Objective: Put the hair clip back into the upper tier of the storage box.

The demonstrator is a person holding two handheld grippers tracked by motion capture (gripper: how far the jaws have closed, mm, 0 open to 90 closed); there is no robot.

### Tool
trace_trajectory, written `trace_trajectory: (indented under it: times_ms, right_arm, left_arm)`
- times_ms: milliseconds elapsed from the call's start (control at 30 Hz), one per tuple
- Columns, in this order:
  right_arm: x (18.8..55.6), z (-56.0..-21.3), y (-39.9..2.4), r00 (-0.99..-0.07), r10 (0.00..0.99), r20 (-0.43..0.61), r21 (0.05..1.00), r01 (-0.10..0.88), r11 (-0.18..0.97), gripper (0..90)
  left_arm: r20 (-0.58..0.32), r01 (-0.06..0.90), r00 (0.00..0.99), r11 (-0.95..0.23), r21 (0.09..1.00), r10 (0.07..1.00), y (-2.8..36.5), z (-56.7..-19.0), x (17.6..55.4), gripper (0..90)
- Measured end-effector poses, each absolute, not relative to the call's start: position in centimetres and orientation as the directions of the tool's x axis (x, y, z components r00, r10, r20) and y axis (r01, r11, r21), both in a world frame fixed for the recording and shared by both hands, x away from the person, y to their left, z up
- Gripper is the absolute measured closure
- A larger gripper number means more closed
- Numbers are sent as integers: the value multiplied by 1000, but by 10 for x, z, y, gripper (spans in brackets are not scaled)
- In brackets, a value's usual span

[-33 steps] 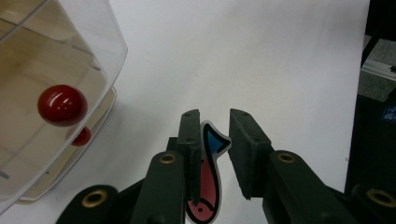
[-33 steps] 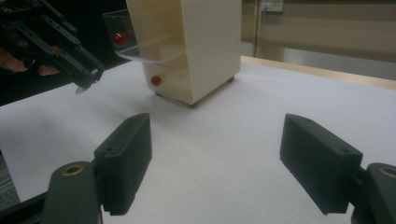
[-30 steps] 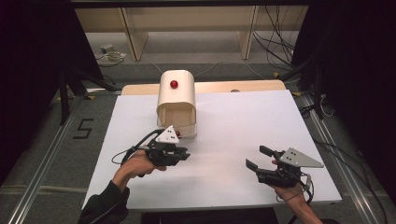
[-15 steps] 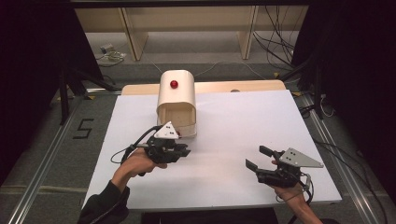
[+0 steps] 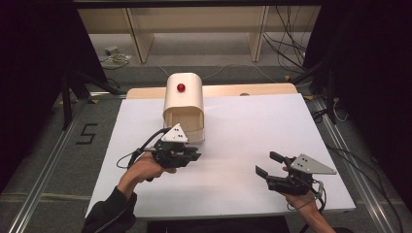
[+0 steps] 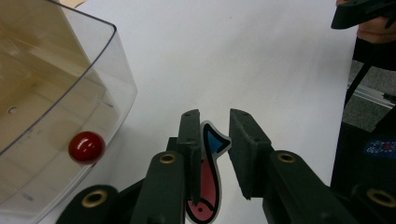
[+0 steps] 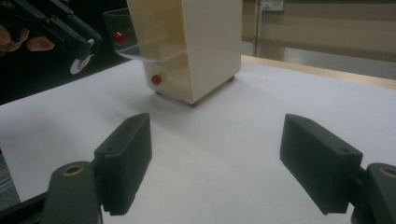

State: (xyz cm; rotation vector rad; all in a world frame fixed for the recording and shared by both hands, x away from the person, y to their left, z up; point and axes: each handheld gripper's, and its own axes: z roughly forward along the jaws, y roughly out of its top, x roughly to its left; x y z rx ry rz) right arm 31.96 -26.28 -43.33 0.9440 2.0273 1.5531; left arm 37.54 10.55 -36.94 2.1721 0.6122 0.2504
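Left gripper [image 5: 190, 156]: held above the table [image 5: 243, 126], just near of the box's open front; in its own view [image 6: 214, 140] the jaws stand narrow with a fish between them.
Fish [image 6: 205, 182]: flat cut-out, red body, blue tail, white edge; it lies against the left jaw, tail toward the jaw tips; a gap shows between it and the right jaw, so whether it is truly pinched cannot be told.
Right gripper [image 5: 270, 163]: at the near right of the table, well apart from the box; in its own view [image 7: 215, 154] the jaws stand wide with nothing between them.
Box [image 5: 183, 104]: cream, rounded top, at the far middle-left of the table, with a red knob [image 5: 180, 87] on top.
Flap [image 6: 70, 84]: clear plastic front of the box, swung outward, carrying a red ball [image 6: 86, 146]; left of the fish in the left gripper view.
Table: white sheet, with a wooden edge along the far side.
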Motion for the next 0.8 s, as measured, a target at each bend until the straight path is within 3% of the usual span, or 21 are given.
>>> trace_trajectory:
  times_ms: [800]
  right_arm:
    - [320,-434,-263,-683,727,77,954,263,146,260]
  left_arm:
    - [-17,301,807,-387,871,590,126,-342,378,739]
